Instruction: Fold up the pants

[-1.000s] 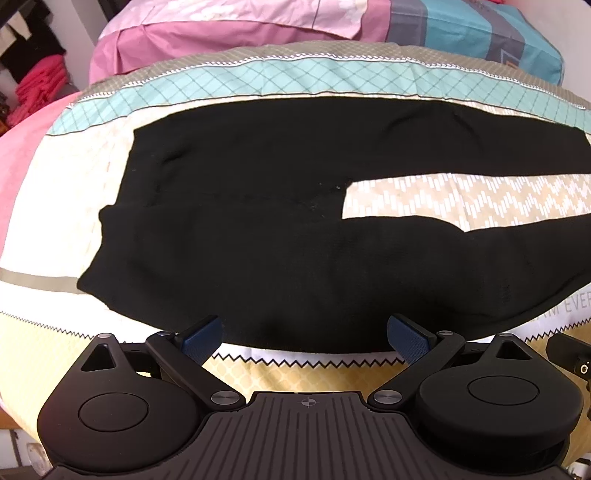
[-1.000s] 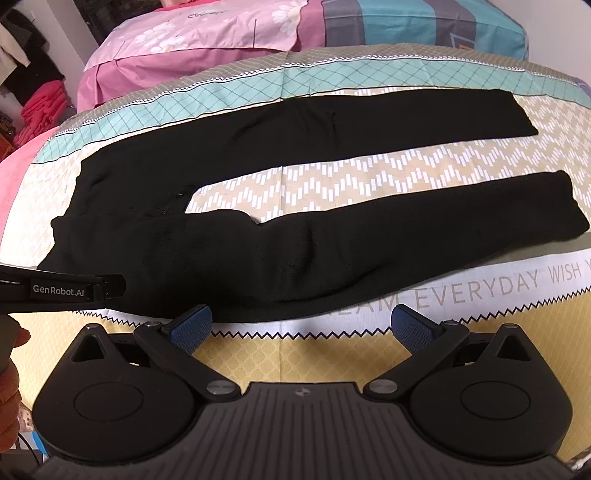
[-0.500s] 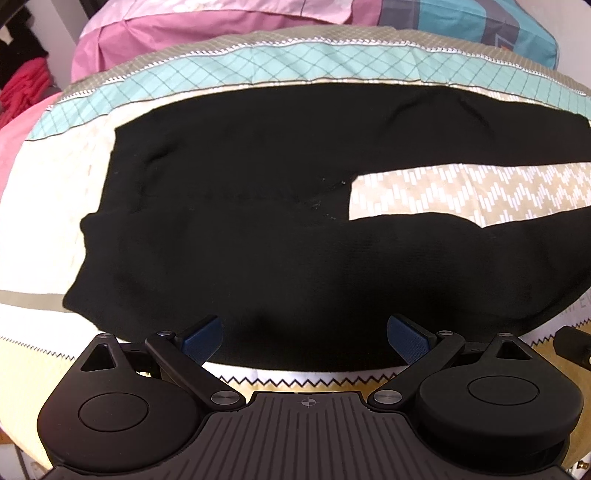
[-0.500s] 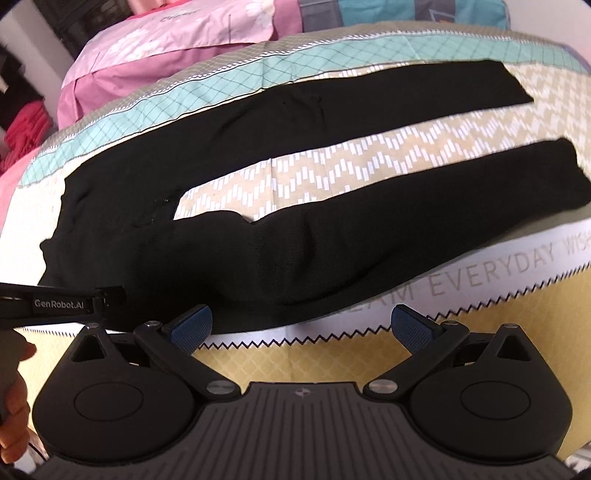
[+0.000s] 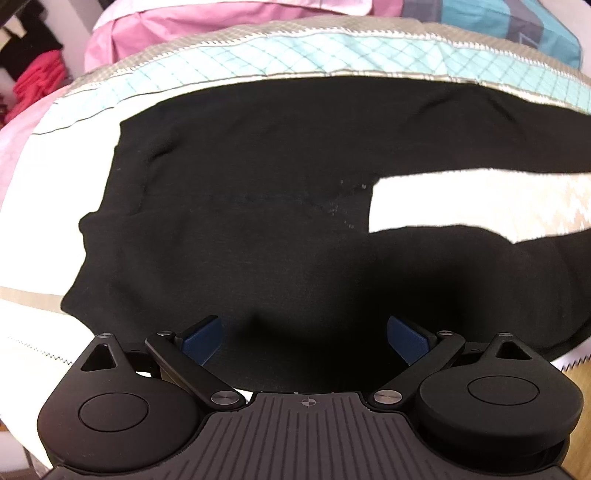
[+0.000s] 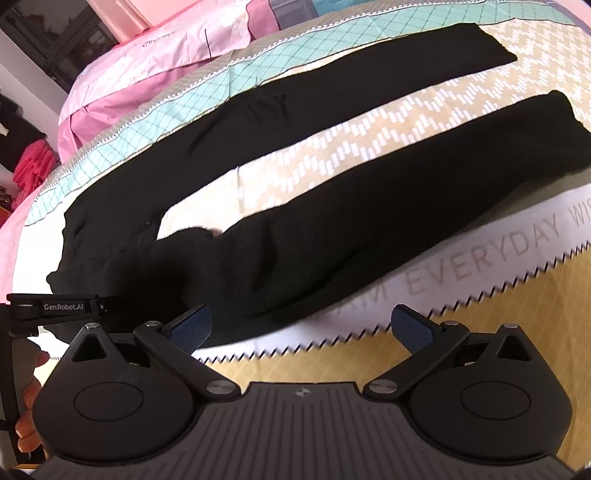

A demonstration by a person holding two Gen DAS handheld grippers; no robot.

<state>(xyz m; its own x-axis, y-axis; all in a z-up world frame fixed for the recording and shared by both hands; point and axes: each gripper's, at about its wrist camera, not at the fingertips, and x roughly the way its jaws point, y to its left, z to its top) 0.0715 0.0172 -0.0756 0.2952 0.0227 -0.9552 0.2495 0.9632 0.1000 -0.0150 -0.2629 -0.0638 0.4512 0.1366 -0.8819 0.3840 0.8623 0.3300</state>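
Black pants (image 5: pixel 258 229) lie flat on the bed, waist to the left, both legs running right with a gap of bedspread between them. In the right wrist view the pants (image 6: pixel 369 206) show full length, cuffs at the far right. My left gripper (image 5: pixel 304 338) is open, its blue pads over the near edge of the seat area. My right gripper (image 6: pixel 301 326) is open and empty, its left pad over the near leg's lower edge and its right pad over the bedspread. The left gripper's body (image 6: pixel 62 306) shows at the left of the right wrist view.
The bedspread (image 6: pixel 480 258) is patterned in yellow, white and teal with printed letters. Pink and blue bedding (image 5: pixel 229 26) is piled at the far side. Red and black clothes (image 5: pixel 33 81) hang beyond the bed at the left.
Both grippers have moved forward and down toward the pants' near edge. The left pads now sit over the fabric. The right gripper has tilted. Both stay open.
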